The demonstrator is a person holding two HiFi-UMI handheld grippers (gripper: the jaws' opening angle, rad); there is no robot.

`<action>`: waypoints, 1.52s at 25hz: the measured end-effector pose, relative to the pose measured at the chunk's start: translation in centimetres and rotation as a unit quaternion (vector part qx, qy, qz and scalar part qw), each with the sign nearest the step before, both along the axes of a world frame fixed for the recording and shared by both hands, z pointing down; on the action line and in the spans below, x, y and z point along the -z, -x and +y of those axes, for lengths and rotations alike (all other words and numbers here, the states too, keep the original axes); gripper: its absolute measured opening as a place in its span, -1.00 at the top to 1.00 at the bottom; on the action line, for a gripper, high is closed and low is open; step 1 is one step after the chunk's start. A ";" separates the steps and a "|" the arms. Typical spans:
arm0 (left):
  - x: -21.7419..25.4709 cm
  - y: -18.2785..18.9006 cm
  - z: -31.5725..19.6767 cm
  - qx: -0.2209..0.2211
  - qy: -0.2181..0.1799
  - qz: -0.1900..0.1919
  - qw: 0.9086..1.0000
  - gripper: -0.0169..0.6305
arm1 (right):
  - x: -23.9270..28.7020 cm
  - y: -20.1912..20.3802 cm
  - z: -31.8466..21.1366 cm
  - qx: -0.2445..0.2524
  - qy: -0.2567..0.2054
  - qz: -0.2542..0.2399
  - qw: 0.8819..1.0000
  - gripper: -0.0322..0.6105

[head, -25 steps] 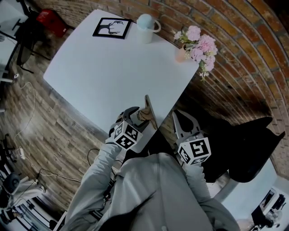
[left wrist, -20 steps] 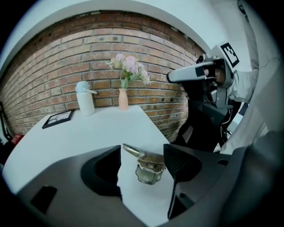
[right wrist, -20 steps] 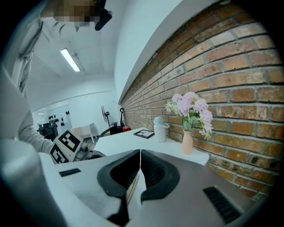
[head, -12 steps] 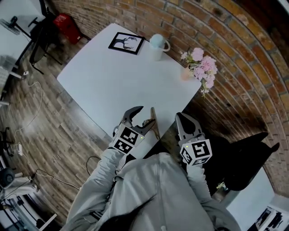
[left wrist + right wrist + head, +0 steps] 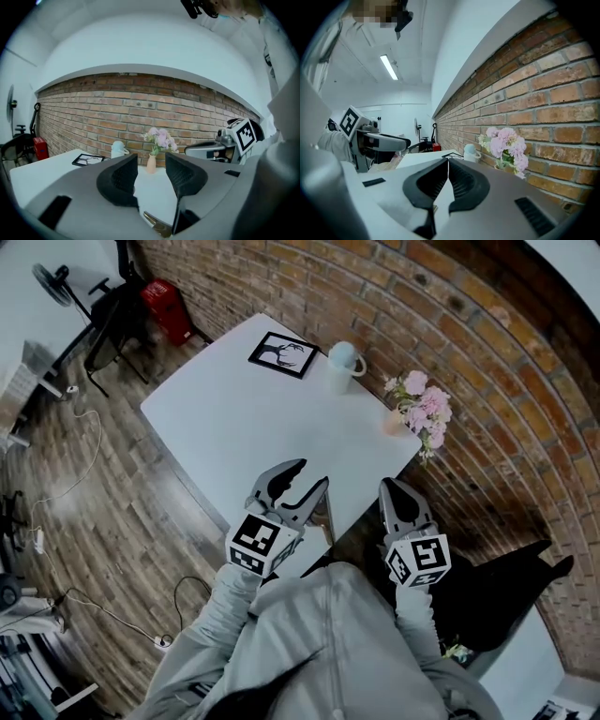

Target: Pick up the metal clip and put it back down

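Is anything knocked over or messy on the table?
Nothing is spilled. The mug and flower vase stand upright. Only the picture frame lies flat instead of standing, and the metal clip seems to sit at the very edge of the table.

The left tongs (image 5: 151, 158) are seen with jaws apart, having just been closing; nothing is pressed between the pads. A brass-coloured metal clip (image 5: 157, 227) is glimpsed low at the root of the jaws. Through the gap a vase of pink flowers (image 5: 160, 138) is framed on the white bench (image 5: 42, 171). A mug (image 5: 118, 149) and a framed picture (image 5: 89, 160) are seen left of the gap, the right tongs (image 5: 201, 150) to its right.
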State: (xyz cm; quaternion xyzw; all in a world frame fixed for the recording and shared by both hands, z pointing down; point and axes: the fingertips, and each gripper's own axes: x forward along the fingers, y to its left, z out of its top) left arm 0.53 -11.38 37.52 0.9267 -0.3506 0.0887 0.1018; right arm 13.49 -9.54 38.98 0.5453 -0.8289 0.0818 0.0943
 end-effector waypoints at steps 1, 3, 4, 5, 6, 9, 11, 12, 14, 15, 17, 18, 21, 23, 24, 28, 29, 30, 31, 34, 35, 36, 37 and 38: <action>0.6 0.4 0.0 0.013 -0.005 0.007 1.000 0.37 | 0.2 -0.1 0.1 -0.001 -0.003 -0.001 1.000 0.82; 1.6 1.0 0.0 0.035 -0.015 0.015 0.999 0.57 | 0.5 -0.3 0.2 -0.003 -0.007 -0.002 1.000 0.82; 2.0 1.3 0.0 0.045 -0.020 0.017 0.999 0.66 | 0.6 -0.4 0.3 -0.003 -0.008 -0.003 1.000 0.82; 2.3 1.5 0.0 0.053 -0.025 0.019 0.998 0.73 | 0.7 -0.4 0.3 -0.003 -0.009 -0.003 1.000 0.82; 2.6 1.7 0.0 0.060 -0.028 0.022 0.998 0.79 | 0.8 -0.5 0.3 -0.003 -0.010 -0.002 1.000 0.82; 2.9 2.3 0.0 0.078 -0.031 0.029 0.996 0.84 | 0.9 -0.6 0.4 -0.004 -0.011 -0.003 1.000 0.82; 3.1 2.7 0.1 0.085 -0.032 0.030 0.995 0.86 | 1.0 -0.6 0.5 -0.005 -0.012 -0.005 1.000 0.82; 3.1 2.8 0.2 0.087 -0.032 0.030 0.995 0.86 | 1.0 -0.6 0.5 -0.005 -0.012 -0.005 1.000 0.82; 3.1 3.0 0.3 0.092 -0.031 0.031 0.995 0.87 | 1.0 -0.6 0.5 -0.005 -0.012 -0.005 1.000 0.82; 3.0 3.1 0.4 0.094 -0.030 0.030 0.995 0.87 | 1.0 -0.7 0.6 -0.005 -0.012 -0.005 1.000 0.82; 2.9 3.2 0.6 0.097 -0.029 0.025 0.995 0.87 | 1.0 -0.7 0.7 -0.005 -0.011 -0.004 1.000 0.82; 2.8 3.3 0.7 0.098 -0.028 0.021 0.995 0.87 | 1.0 -0.7 0.8 -0.005 -0.011 -0.004 1.000 0.82; 2.8 3.7 0.9 0.102 -0.023 0.019 0.994 0.87 | 1.2 -0.6 1.0 -0.004 -0.012 -0.002 1.000 0.82; 2.8 3.6 0.9 0.103 -0.022 0.019 0.994 0.87 | 1.4 -0.7 1.0 -0.004 -0.014 -0.001 1.000 0.83; 2.8 3.6 0.9 0.102 -0.022 0.019 0.994 0.87 | 1.4 -0.7 1.0 -0.003 -0.015 -0.001 1.000 0.83; 2.8 3.5 1.0 0.102 -0.023 0.019 0.994 0.87 | 1.6 -0.6 1.0 -0.001 -0.016 0.000 1.000 0.83; 2.8 3.5 1.0 0.103 -0.022 0.019 0.994 0.87 | 1.7 -0.6 1.0 0.000 -0.017 0.001 1.000 0.83; 2.7 3.6 1.0 0.103 -0.022 0.019 0.994 0.87 | 1.8 -0.5 1.0 0.001 -0.019 0.001 1.000 0.83; 2.7 3.6 1.0 0.103 -0.022 0.019 0.994 0.87 | 1.8 -0.5 1.0 0.002 -0.020 0.002 1.000 0.83; 2.5 3.7 1.0 0.105 -0.021 0.019 0.994 0.87 | 1.8 -0.5 1.1 0.002 -0.021 0.004 1.000 0.83; 2.5 3.7 1.1 0.105 -0.021 0.020 0.994 0.87 | 1.9 -0.5 1.1 0.001 -0.020 0.004 1.000 0.83; 2.5 3.6 1.1 0.105 -0.021 0.020 0.994 0.87 | 1.9 -0.5 1.2 0.000 -0.021 0.004 1.000 0.83; 2.5 3.6 1.1 0.104 -0.021 0.020 0.994 0.87 | 1.9 -0.5 1.3 0.000 -0.021 0.004 1.000 0.83; 2.5 3.6 1.1 0.104 -0.022 0.020 0.994 0.87 | 1.9 -0.5 1.3 0.000 -0.021 0.004 1.000 0.83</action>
